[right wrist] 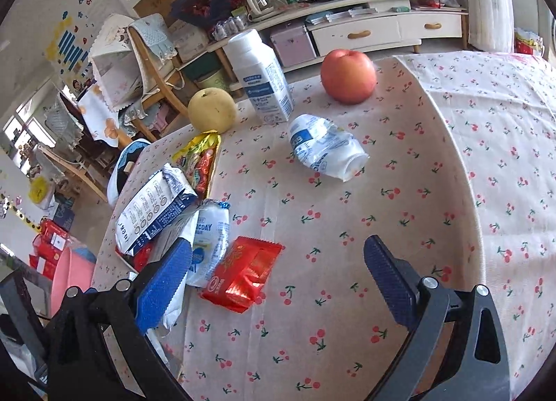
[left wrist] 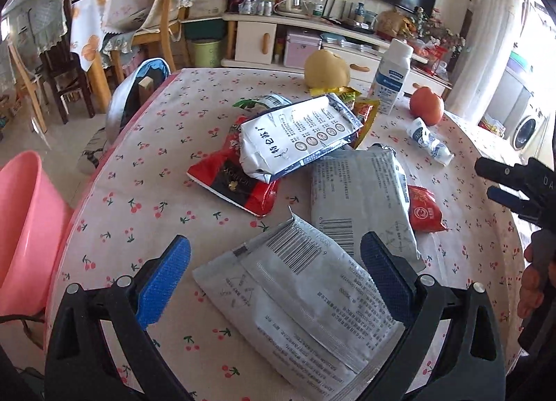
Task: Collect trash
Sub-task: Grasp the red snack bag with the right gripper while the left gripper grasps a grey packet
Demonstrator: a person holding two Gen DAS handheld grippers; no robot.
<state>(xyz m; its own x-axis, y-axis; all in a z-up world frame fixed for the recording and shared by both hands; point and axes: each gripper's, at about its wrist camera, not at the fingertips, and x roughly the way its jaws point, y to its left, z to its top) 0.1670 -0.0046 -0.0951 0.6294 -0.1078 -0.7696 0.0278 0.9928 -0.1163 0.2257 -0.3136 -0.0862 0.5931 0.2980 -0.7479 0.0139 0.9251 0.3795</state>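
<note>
Item: empty grey foil pouch (left wrist: 295, 296), flat on cherry-print tablecloth (left wrist: 146, 192) between the spread, empty fingers of the left gripper (left wrist: 274, 283). Likely light, crinkly, slippery; best pinched at a raised edge. Right gripper (right wrist: 278, 283) likewise agape, above a red wrapper (right wrist: 243, 272). Pink bin (left wrist: 24, 227) beside table; cluttered living room.
</note>
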